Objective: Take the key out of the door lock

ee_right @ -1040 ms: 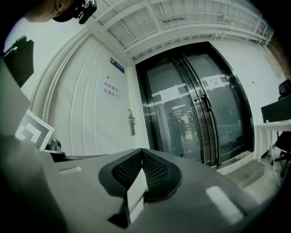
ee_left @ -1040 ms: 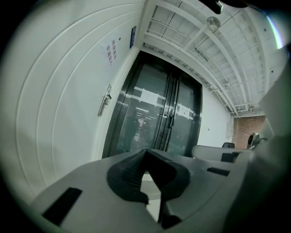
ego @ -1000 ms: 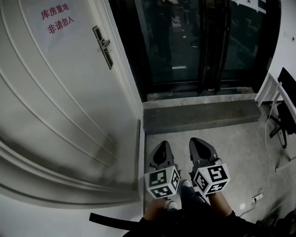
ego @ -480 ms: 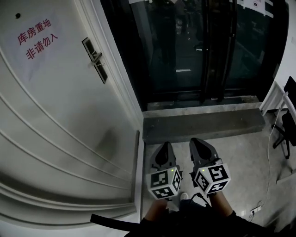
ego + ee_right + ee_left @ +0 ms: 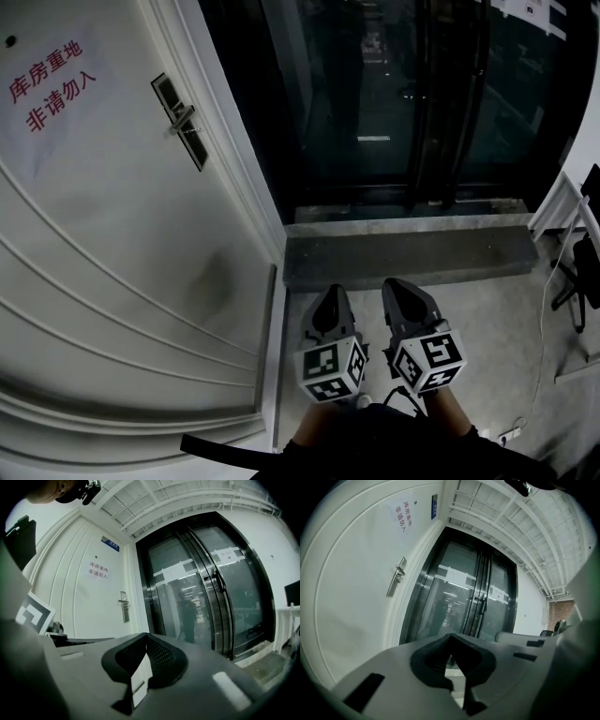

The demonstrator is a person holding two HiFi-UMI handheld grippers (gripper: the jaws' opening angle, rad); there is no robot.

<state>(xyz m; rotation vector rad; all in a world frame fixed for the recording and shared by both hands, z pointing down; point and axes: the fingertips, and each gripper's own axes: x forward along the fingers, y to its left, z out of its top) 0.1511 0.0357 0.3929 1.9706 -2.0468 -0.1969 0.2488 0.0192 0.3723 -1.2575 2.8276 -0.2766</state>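
White door (image 5: 112, 281) at left, bearing a red-lettered sign (image 5: 52, 84); dark glass doors (image 5: 394, 94) ahead; grey step (image 5: 403, 253) below them, in the head view only; the gripper views alone add a small blue plate (image 5: 110, 544) over the door. My left gripper (image 5: 330, 292) and right gripper (image 5: 396, 284) — jaws closed tip to tip, nothing between, held low, side by side. Door lock (image 5: 180, 120) well apart, up-left of both; the key is too small to make out.
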